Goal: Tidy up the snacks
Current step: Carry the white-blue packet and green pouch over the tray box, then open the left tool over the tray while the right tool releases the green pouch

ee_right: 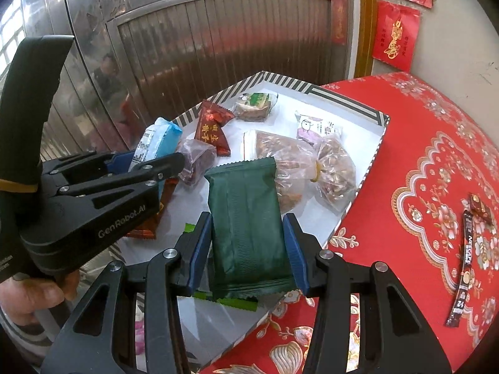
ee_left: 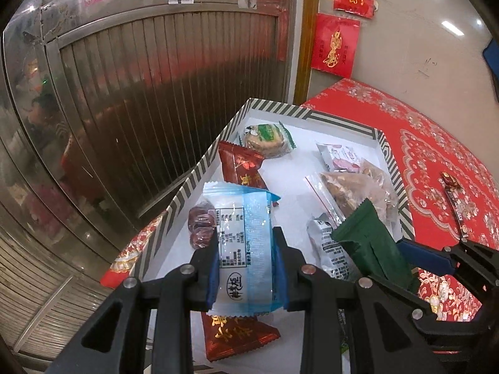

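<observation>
Blue-and-white wrapper (ee_left: 243,249) sits pinched in your left gripper (ee_left: 246,268), dark green packet (ee_right: 249,230) in your right gripper (ee_right: 248,249) (both jaws closed snugly), held above the striped box (ee_right: 368,168), likely ready for dropping inside.

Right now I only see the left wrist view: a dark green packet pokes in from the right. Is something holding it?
Observer: Yes, the right gripper is shut on the dark green packet, above the striped box.
Operator: Anything beneath it?
Observer: A bright green wrapper lies in the box below it.
Operator: Who holds my gripper?
Observer: A bare hand grips the handle of the left gripper, shut on the blue packet.
</observation>
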### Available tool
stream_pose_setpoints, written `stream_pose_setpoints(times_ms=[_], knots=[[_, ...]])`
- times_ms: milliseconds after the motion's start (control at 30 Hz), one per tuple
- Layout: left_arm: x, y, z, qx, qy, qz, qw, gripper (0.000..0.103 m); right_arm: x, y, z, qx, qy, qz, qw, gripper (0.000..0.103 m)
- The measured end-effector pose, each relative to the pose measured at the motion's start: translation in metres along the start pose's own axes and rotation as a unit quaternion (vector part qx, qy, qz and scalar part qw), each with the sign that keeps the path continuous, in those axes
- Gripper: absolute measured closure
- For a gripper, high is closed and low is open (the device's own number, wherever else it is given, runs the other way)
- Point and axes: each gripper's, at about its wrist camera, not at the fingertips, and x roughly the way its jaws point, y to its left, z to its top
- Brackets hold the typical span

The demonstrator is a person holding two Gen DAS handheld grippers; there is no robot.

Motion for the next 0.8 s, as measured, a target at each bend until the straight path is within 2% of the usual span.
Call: stream_pose_setpoints(times_ms=[400,467,533,633,800], knots=[[0.003,0.001,0.001,-0.005,0.002,0.006,1.0000,0.070,0.001,0.001,-0.001,0.002,-0.001,0.003,1.000,0.055],[0.003,0.001,0.001,-0.006,0.003,0.009,0.9999,0.064,0.000,0.001,-0.001,0.002,-0.001,0.003,1.000,0.055],[0.003,0.001,0.001,-0.009,0.002,0.009,0.9999,0.048,-0.003,0.003,-0.001,0.001,-0.003,0.005,1.000,0.055],[-0.001,0.002,0.001,-0.013,-0.006,0.010,0.9998,0.033,-0.009,0.003,-0.001,0.000,-0.011,0.005,1.000,0.055],[-0.006,0.001,0.002,-0.012,-0.016,0.016,0.9997,0.027,-0.013,-0.001,-0.002,0.009,-0.012,0.010,1.000,0.055]])
